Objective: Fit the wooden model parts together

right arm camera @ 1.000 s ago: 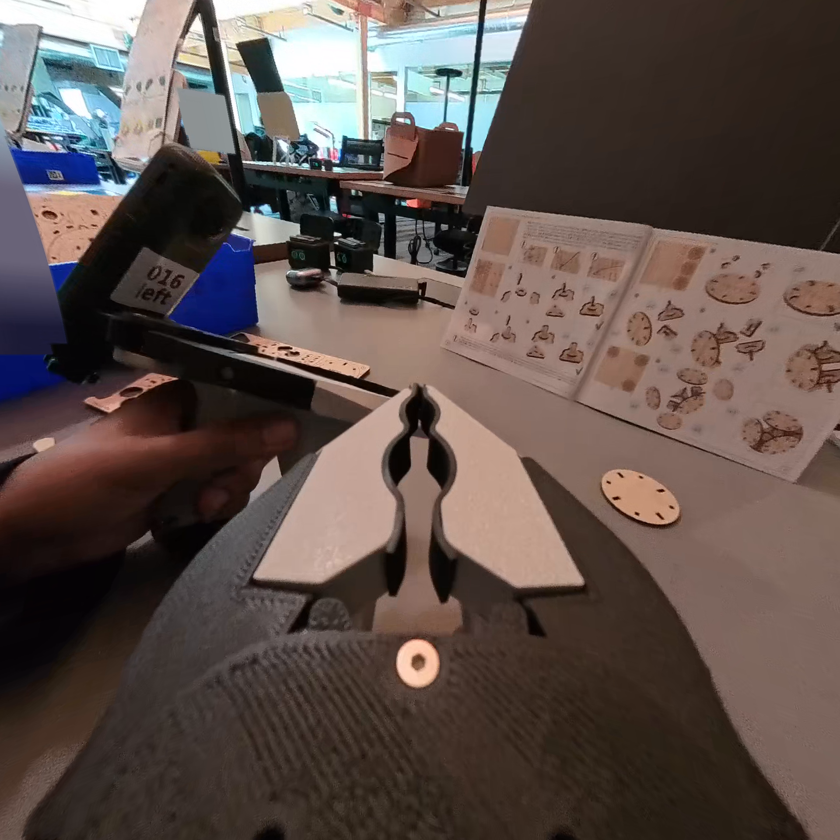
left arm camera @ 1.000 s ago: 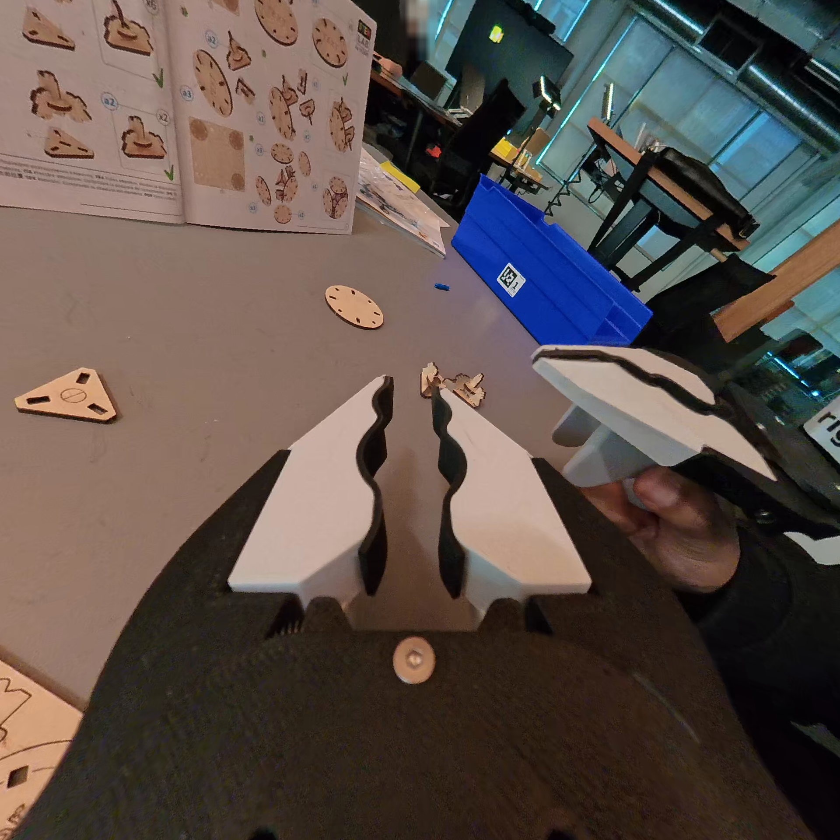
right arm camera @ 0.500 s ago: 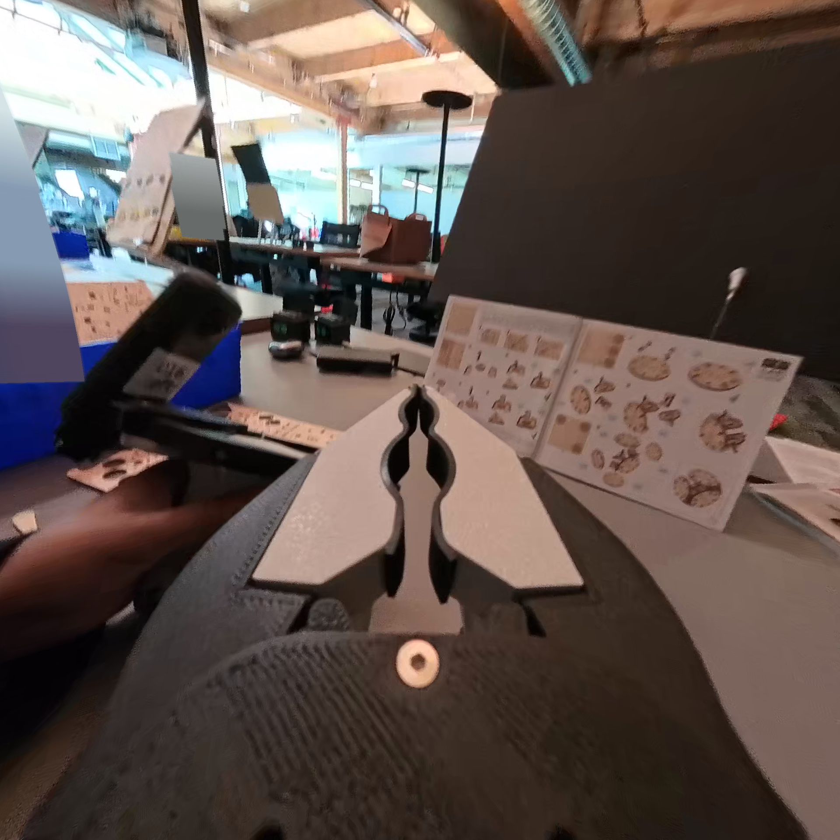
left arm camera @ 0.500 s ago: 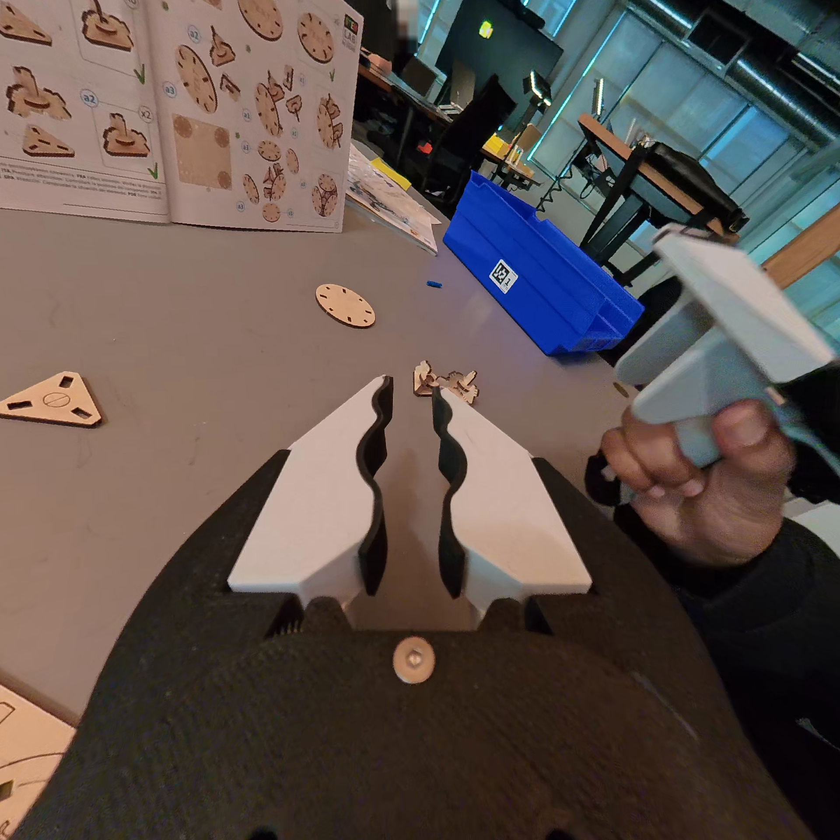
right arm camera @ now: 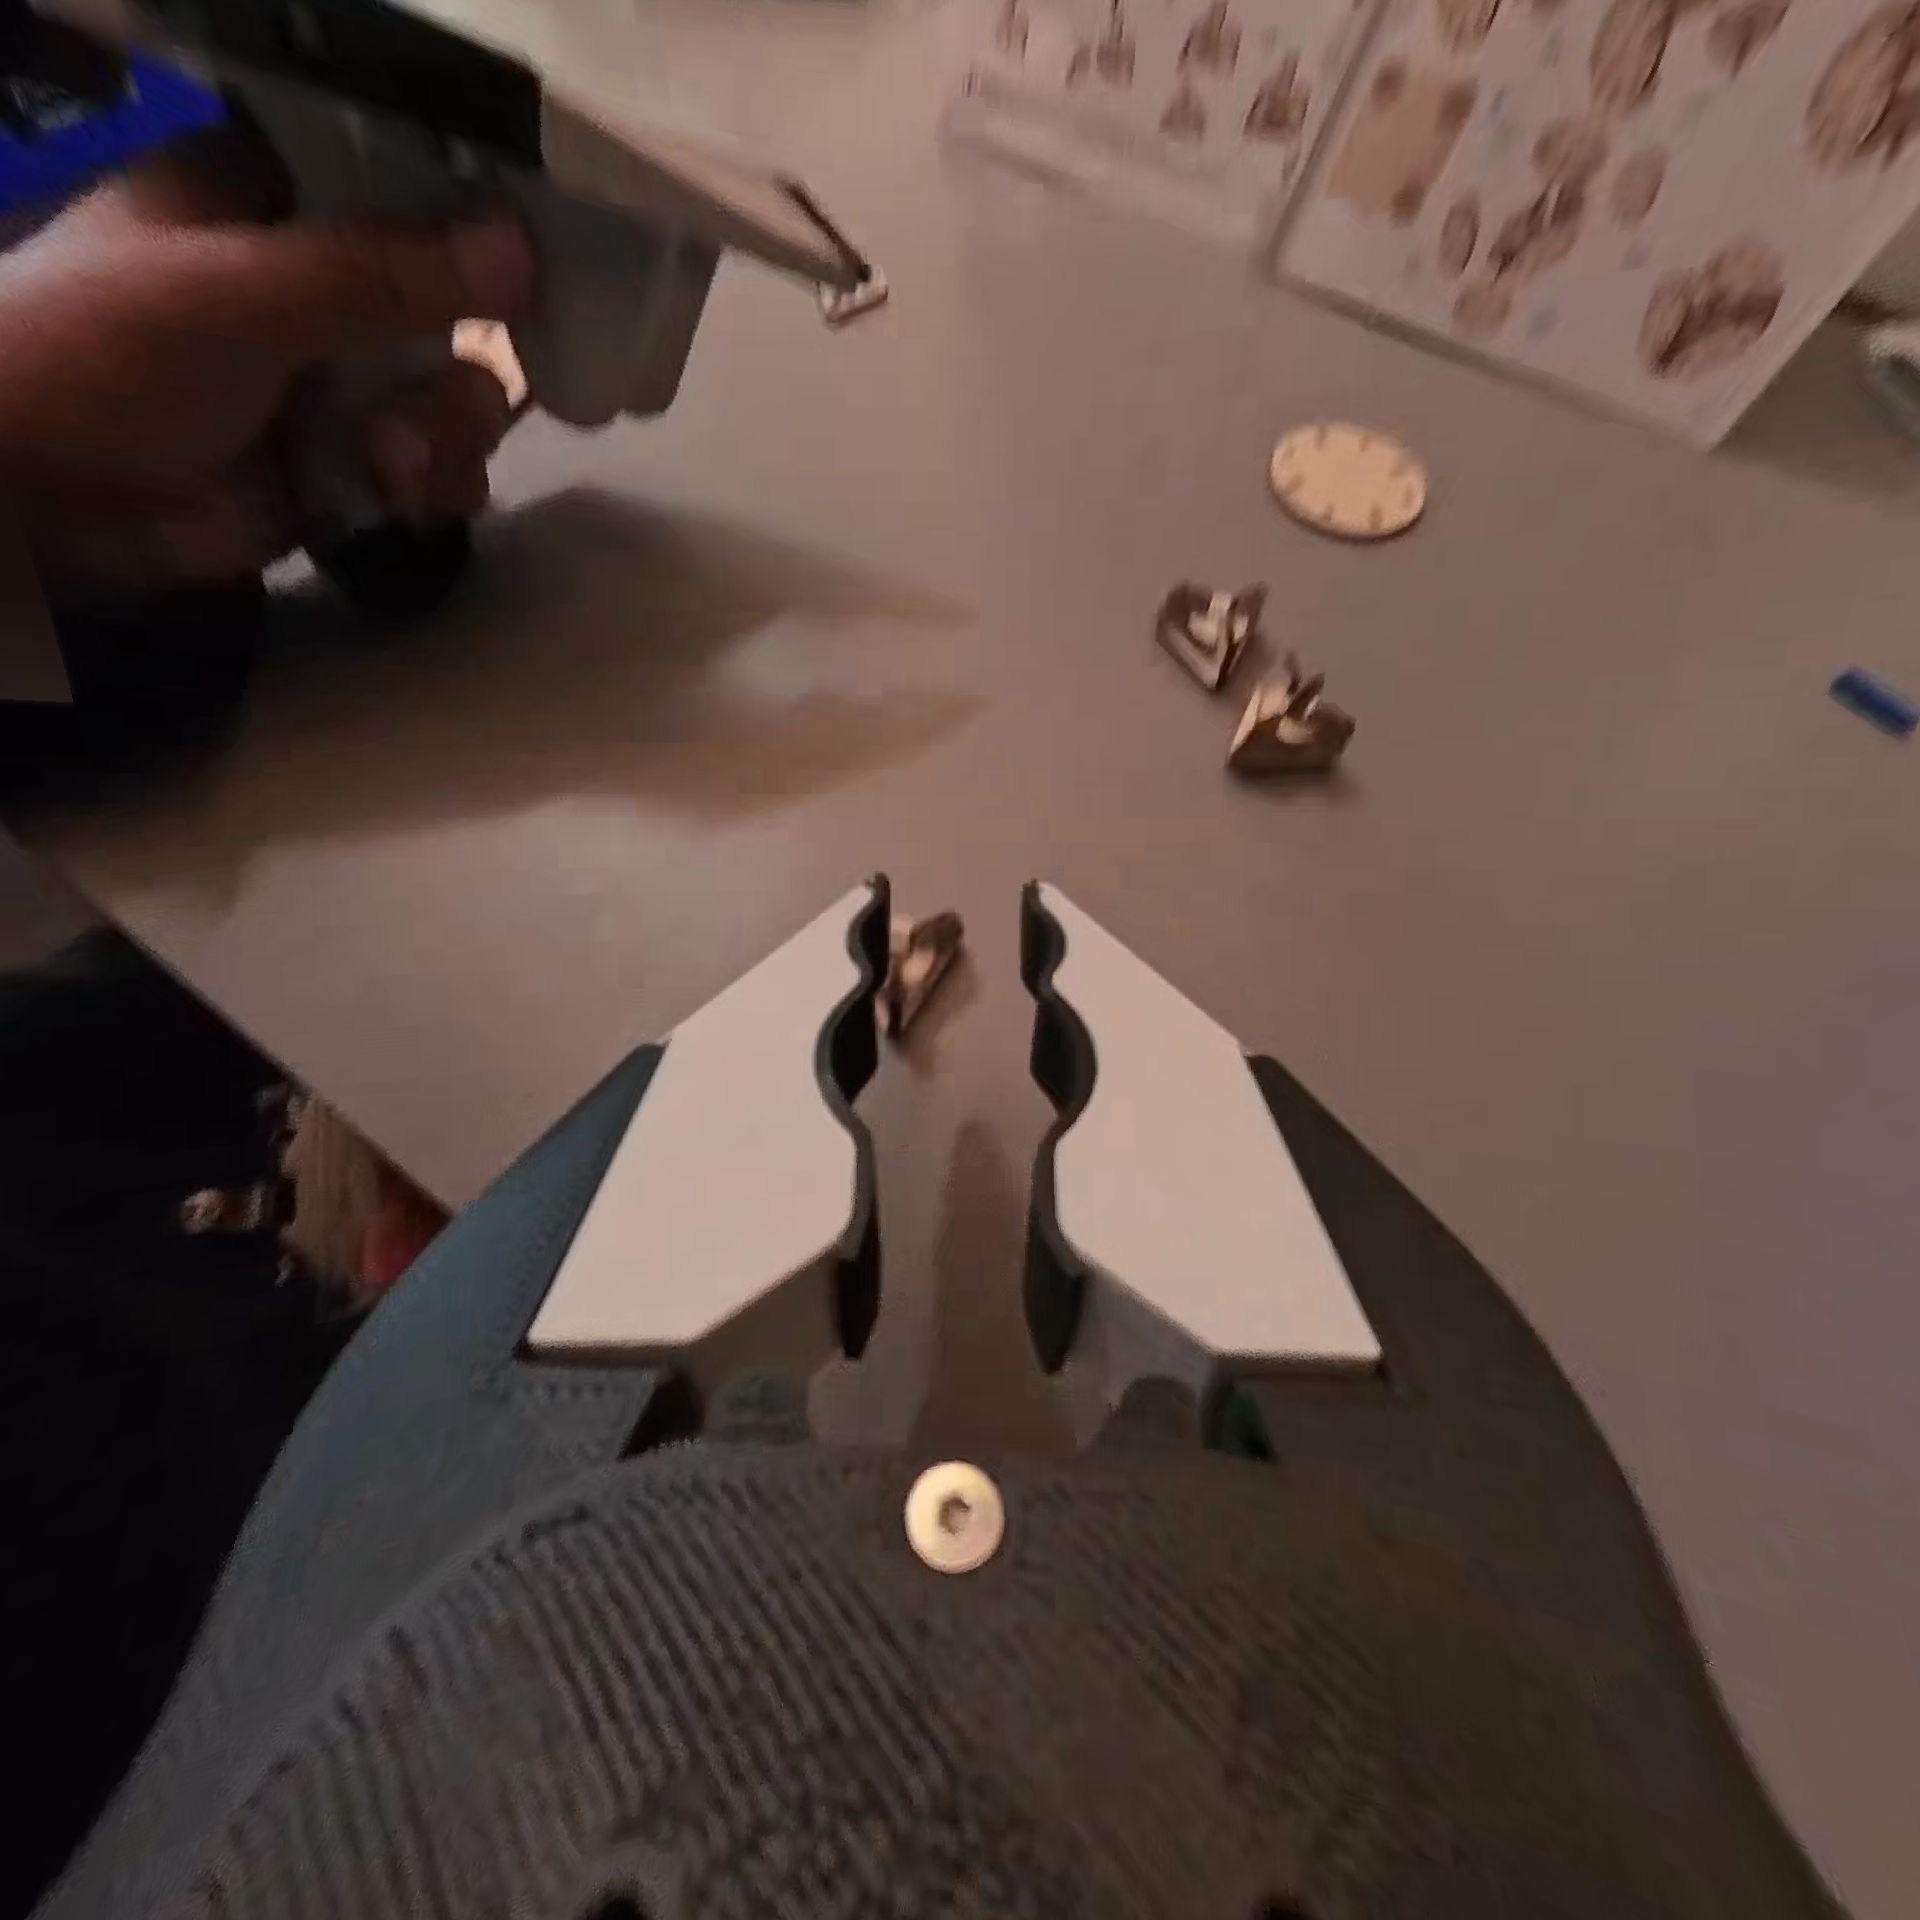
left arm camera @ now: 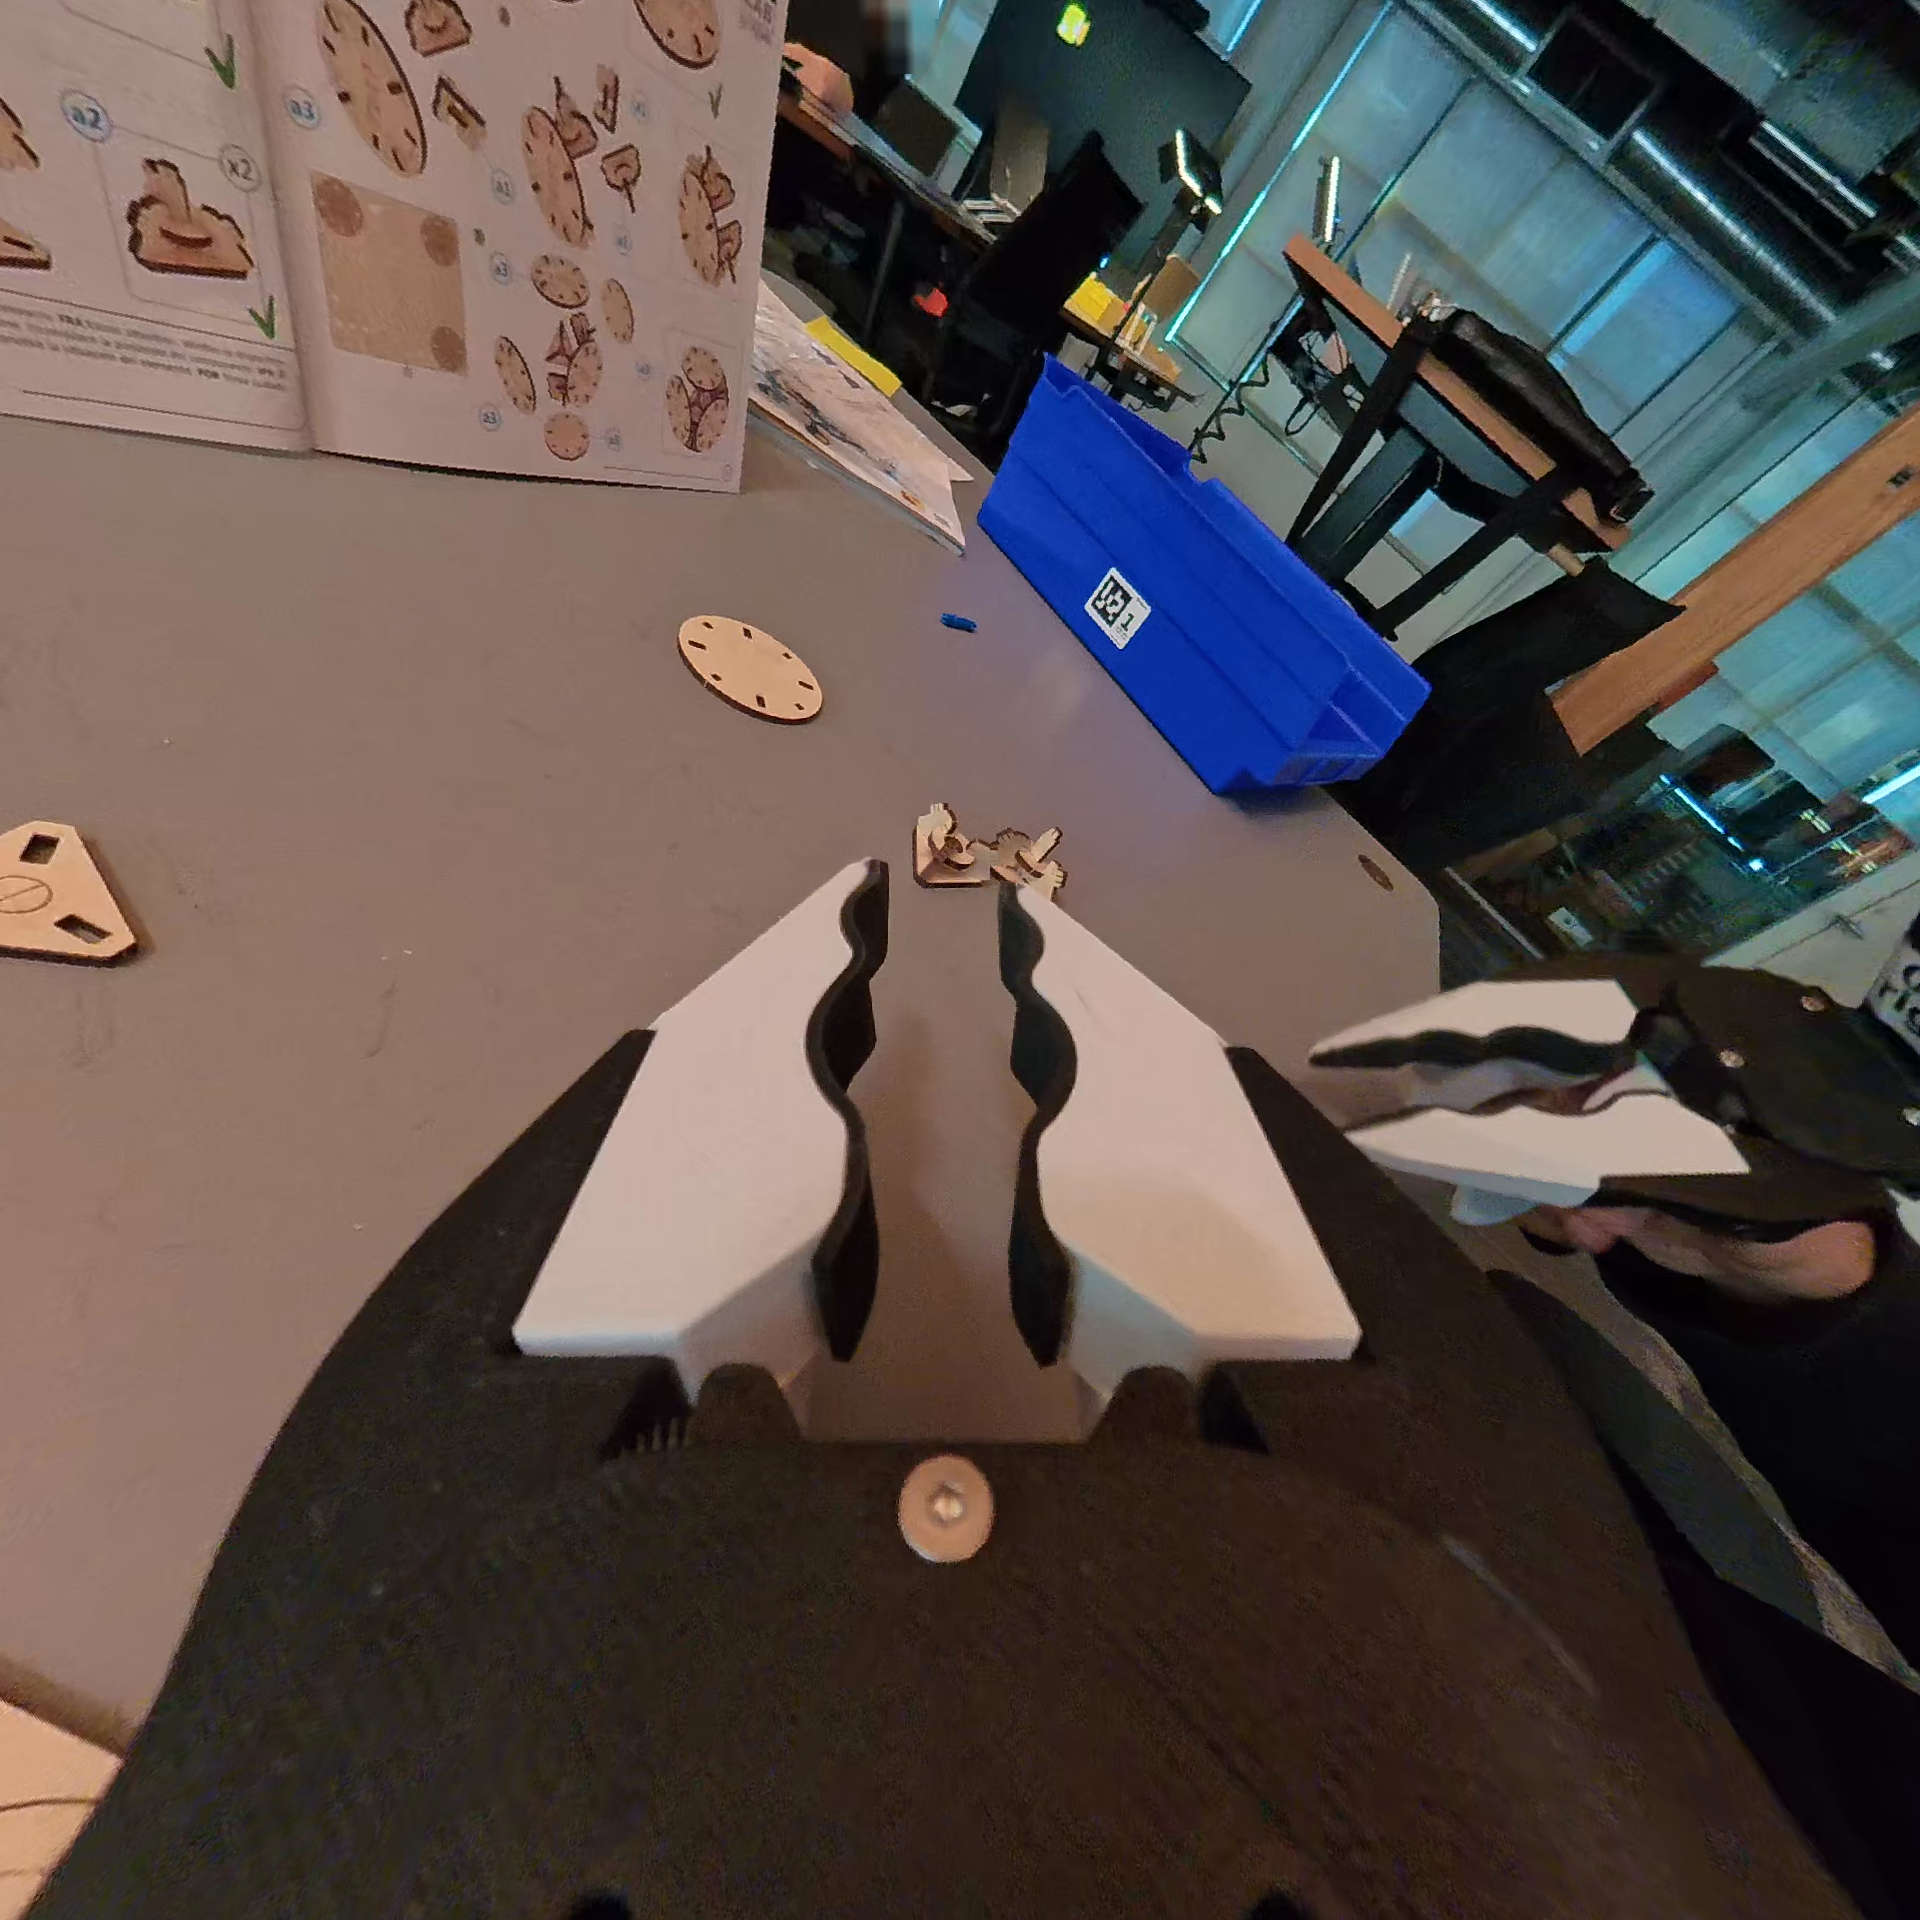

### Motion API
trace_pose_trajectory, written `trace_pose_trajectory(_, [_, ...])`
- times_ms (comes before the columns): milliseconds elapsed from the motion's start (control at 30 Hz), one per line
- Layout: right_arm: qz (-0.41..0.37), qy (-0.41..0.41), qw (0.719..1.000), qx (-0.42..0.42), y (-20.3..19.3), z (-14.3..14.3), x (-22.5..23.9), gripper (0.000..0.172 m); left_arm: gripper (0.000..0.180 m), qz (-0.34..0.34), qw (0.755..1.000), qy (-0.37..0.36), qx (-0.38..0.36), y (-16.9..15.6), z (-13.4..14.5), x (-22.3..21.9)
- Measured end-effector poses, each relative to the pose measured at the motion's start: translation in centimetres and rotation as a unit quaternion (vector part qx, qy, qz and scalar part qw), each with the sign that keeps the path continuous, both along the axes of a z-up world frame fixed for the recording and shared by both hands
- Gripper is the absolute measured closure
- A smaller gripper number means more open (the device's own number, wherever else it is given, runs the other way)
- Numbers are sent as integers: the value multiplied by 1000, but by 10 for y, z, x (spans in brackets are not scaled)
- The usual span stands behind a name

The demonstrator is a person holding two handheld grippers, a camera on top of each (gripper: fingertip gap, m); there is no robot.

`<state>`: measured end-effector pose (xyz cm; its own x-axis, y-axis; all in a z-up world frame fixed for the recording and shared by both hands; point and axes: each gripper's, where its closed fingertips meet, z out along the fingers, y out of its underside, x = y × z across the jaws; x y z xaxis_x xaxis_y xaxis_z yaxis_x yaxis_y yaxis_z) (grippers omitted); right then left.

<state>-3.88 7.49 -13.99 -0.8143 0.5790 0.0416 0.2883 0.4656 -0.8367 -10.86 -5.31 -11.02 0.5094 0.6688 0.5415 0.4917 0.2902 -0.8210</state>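
Left wrist view first: the left tongs [left arm camera: 940, 883] hover low over the grey worktop [left arm camera: 416, 831], jaws parted with only bare worktop showing between them. Just past the tips lie two small wooden assemblies [left arm camera: 987, 857], touching each other. Farther off sits a round wooden disc [left arm camera: 750, 668], and a triangular wooden plate [left arm camera: 57, 899] lies well apart to the left. An open instruction booklet [left arm camera: 395, 239] stands at the back, a blue bin [left arm camera: 1195, 582] to its right. At the right edge the right tongs [left arm camera: 1351, 1101] come in sideways, gripped by a hand [left arm camera: 1704, 1252].

Over to the right wrist view, blurred: the right tongs [right arm camera: 954, 899] stand open too, and a small wooden piece [right arm camera: 920, 971] lies on the worktop between the fingers, against the left pad, clear of the right one. So it's not gripped. The two assemblies [right arm camera: 1252, 670] sit ahead to the right.
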Motion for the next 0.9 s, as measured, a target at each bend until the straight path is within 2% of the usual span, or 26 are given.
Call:
trace_pose_trajectory(200, [12,-58,998,5,0,-25,12,152,160,-3,1000,1,-4,2,-1,1])
trace_pose_trajectory(333, [15,-69,997,27,-3,-35,10,171,160,-5,1000,3,-4,2,0,1])
trace_pose_trajectory(400, [12,-65,998,1,-7,-24,7,171,160,-11,1000,6,1,3,1,2])
trace_pose_trajectory(467, [-3,-81,993,-83,-12,-1,2,171,160,-25,1000,13,13,8,5,5])
trace_pose_trajectory(533, [-18,-143,969,-203,-15,25,-2,171,158,-47,998,21,25,15,10,9])
trace_pose_trajectory(633, [-24,-256,902,-348,-14,49,-5,172,157,-70,997,26,21,23,11,14])
trace_pose_trajectory(700, [-31,-292,872,-392,-11,53,-8,172,157,-85,996,31,18,28,12,17])
trace_pose_trajectory(900, [-26,-337,831,-441,-10,57,-5,172,155,-119,992,38,8,41,11,25])
